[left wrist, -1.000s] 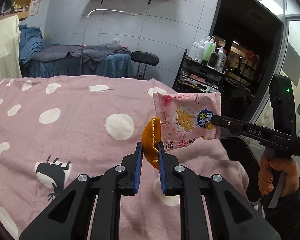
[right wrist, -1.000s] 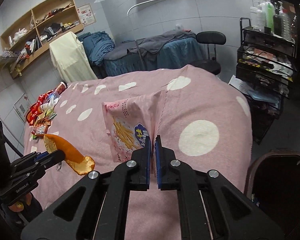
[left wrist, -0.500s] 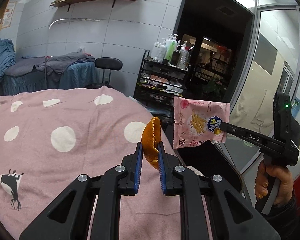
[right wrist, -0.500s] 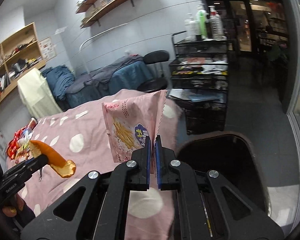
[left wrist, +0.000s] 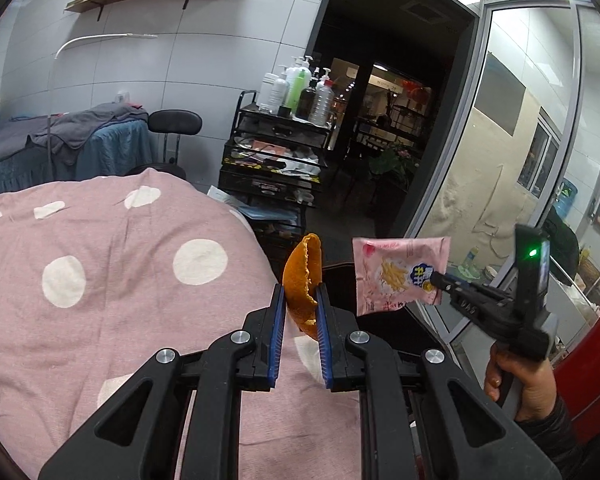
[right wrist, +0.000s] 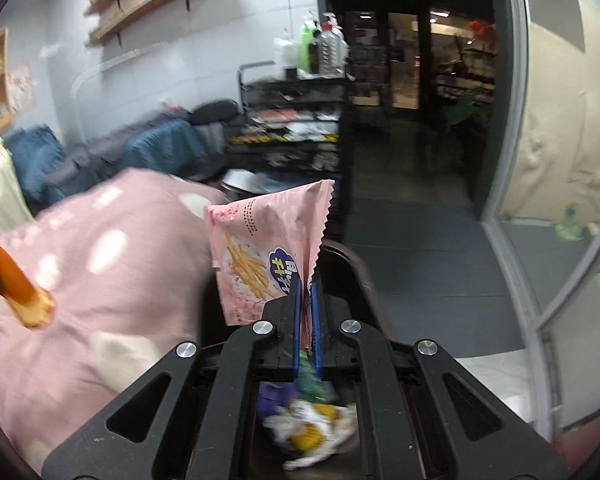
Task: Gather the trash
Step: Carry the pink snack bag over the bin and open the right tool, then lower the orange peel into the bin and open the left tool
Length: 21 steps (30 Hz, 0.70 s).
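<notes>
- One orange peel [left wrist: 302, 280] is clamped in the left tool [left wrist: 300, 300], beyond the pink polka-dot bed's [left wrist: 120, 280] edge.
- One pink snack packet [right wrist: 260, 256] is pinched by the right tool [right wrist: 307, 284] above one dark bin [right wrist: 360, 276].
- Trash [right wrist: 312, 428] inside the bin is shown only by the right wrist view.

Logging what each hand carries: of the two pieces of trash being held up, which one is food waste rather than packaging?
The orange peel, a curled strip clamped in the left tool. The right tool holds a flat pink snack packet printed with fries.
</notes>
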Each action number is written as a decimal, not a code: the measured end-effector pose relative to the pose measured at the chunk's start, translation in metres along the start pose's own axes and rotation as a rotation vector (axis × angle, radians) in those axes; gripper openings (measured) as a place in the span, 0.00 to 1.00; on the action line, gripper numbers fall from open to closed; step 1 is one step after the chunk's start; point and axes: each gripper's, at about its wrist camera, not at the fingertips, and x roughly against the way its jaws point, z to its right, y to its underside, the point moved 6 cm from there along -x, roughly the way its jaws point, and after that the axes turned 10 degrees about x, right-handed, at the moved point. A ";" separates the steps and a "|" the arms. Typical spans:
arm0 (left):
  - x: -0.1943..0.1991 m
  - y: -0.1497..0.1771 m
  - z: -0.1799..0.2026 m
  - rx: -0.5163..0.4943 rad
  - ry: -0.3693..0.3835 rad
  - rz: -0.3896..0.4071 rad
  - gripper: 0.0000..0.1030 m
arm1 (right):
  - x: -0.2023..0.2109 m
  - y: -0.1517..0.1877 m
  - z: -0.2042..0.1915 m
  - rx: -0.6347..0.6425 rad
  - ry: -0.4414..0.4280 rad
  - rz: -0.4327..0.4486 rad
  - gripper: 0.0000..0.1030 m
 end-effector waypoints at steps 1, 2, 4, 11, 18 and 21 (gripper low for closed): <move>-0.001 0.001 0.002 -0.002 0.003 -0.002 0.15 | -0.003 0.004 0.002 0.005 0.012 -0.013 0.06; -0.002 0.002 0.004 -0.004 0.006 -0.005 0.15 | -0.007 0.010 0.003 0.010 0.023 -0.029 0.06; -0.004 0.003 0.007 -0.003 0.016 -0.010 0.15 | -0.015 0.021 0.006 0.026 0.048 -0.057 0.06; -0.012 0.007 0.018 -0.011 0.033 -0.028 0.15 | -0.040 0.059 0.007 0.057 0.076 -0.162 0.17; -0.020 0.013 0.033 -0.026 0.054 -0.055 0.15 | -0.038 0.075 0.008 0.026 0.070 -0.153 0.68; -0.022 0.013 0.040 -0.033 0.070 -0.059 0.15 | -0.033 0.072 0.020 -0.025 0.067 -0.136 0.70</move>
